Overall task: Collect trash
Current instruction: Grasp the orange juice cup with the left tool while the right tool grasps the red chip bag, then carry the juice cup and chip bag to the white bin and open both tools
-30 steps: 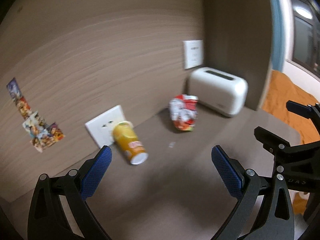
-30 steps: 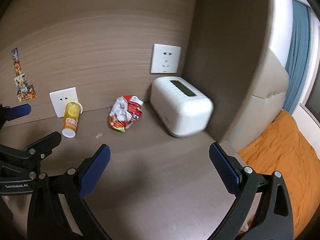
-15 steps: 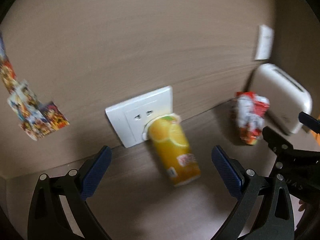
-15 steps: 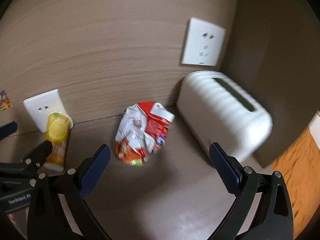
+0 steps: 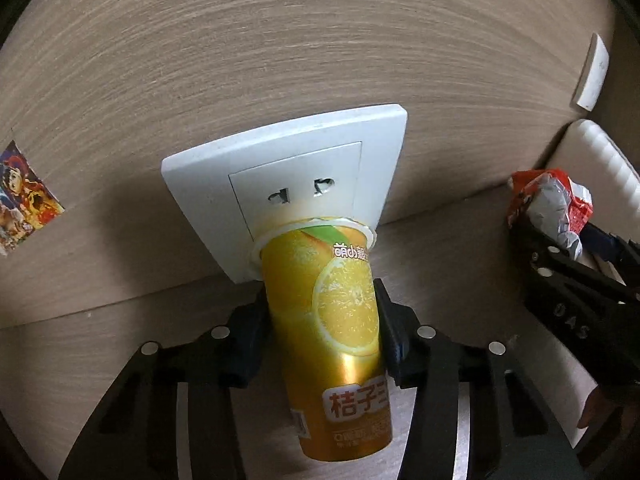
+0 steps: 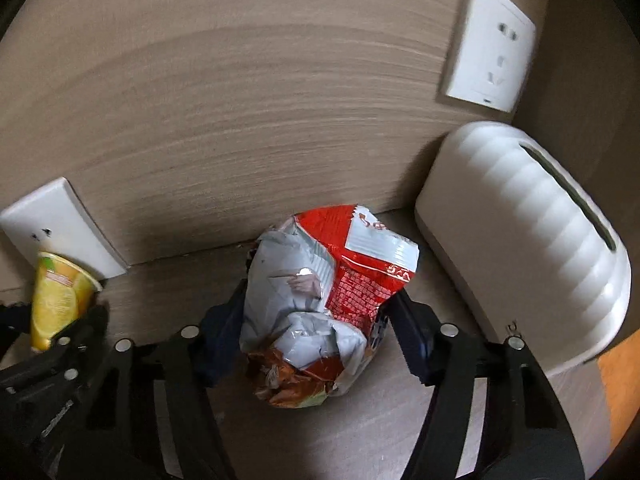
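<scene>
Both hands have dropped in: left fingers (image 5: 322,332) closing on the tipped yellow orange-print cup (image 5: 332,340), right fingers (image 6: 316,332) closing around the crumpled red-and-silver snack wrapper (image 6: 320,312), ready for lifting.

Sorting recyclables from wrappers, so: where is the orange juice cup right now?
The orange juice cup lies on its side, centre of the left wrist view, between the closing left gripper fingers, its rim against the white wall socket.

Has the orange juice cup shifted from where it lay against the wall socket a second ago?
No. The orange juice cup lies with its rim against the wall socket as before; only the left gripper came in, its jaws closing around the cup.
</scene>
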`<state>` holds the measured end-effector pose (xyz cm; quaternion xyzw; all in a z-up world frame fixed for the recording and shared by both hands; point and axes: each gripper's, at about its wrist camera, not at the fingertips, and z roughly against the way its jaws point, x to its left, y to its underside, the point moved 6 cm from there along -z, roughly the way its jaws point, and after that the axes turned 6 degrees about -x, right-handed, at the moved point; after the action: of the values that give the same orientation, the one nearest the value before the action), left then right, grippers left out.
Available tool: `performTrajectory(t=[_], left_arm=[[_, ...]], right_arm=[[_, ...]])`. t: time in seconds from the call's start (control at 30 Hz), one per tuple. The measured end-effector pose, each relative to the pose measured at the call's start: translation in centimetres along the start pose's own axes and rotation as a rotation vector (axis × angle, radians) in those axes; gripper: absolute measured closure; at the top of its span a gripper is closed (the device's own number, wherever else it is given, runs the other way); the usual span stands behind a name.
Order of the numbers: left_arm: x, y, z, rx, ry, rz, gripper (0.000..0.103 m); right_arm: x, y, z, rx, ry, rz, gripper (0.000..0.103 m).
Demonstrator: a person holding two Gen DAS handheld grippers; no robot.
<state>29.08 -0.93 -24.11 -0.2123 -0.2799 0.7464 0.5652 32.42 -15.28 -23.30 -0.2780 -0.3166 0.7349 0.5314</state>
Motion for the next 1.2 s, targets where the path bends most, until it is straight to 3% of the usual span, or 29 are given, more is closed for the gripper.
performTrajectory(t=[0.33,0.7,1.0,1.2], left_arm=[[-1.0,-0.2,7.2,-0.103,0.093,-0.132,0.059],[-6.4,2.5,16.8,-0.198,0.228,-0.305,0.059],[-13.5,6.9,22.5,-0.236,0.389,-0.499,0.059],[-19.9,12.2,24.9,-0.196,0.522,-0.626,0.059]], right_arm=[[-1.7,0.5,10.0,-0.095,-0.063,-0.064,0.037],[-5.0,2.5,21.2,-0.183,-0.006,-0.076,0.037],[-10.6,9.9,29.0,-0.175,0.116,-0.12,0.037],[-14.7,15.4,33.0,-0.129,0.203,-0.144,0.037]])
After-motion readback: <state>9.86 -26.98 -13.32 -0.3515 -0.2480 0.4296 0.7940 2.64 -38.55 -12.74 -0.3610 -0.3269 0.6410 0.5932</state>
